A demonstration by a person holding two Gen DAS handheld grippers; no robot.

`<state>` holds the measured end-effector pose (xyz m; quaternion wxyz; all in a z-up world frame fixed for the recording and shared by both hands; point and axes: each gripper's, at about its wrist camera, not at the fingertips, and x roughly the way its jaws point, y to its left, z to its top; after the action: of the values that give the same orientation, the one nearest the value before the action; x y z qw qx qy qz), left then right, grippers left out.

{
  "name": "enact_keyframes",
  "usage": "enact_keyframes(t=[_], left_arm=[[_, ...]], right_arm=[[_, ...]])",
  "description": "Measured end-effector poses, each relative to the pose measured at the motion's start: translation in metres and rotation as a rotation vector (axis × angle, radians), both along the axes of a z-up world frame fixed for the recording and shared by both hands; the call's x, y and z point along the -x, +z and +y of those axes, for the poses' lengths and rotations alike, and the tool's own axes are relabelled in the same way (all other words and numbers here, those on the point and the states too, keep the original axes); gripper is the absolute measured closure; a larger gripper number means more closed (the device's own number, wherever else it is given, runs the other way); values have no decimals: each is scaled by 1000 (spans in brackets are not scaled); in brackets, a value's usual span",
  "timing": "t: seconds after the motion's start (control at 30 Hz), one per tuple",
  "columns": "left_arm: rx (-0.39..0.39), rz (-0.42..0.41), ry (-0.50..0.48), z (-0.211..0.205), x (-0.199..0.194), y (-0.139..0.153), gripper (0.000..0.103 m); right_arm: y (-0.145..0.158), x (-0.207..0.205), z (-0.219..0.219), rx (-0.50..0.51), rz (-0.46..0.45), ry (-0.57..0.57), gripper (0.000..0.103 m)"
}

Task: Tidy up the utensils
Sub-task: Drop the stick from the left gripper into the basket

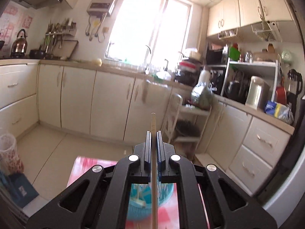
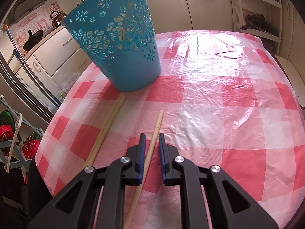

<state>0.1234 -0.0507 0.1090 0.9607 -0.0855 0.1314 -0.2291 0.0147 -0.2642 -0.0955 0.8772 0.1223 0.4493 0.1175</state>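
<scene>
L gripper [image 1: 153, 133] w/ chopstick [image 1: 153, 122]

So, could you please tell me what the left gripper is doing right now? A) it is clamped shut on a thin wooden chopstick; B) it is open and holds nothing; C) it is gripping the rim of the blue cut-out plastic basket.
A: the left gripper has its jaws closed on a thin wooden chopstick running between them.

One blue basket [image 2: 118, 43], three chopsticks on the table: one [image 2: 150, 148] between the right tongs, two [image 2: 106, 129] left of them.
</scene>
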Motion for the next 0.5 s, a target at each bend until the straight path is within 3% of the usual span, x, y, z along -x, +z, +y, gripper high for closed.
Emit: enact_keyframes(t=[0.27,0.5], left_arm=[[25,-17,192,-21,-74,-25,98],[7,-26,227,-31,-91,-45,98]], right_arm=[[1,0,-3,-12,3,1,89],[1,0,-3,-14,3,0,89]])
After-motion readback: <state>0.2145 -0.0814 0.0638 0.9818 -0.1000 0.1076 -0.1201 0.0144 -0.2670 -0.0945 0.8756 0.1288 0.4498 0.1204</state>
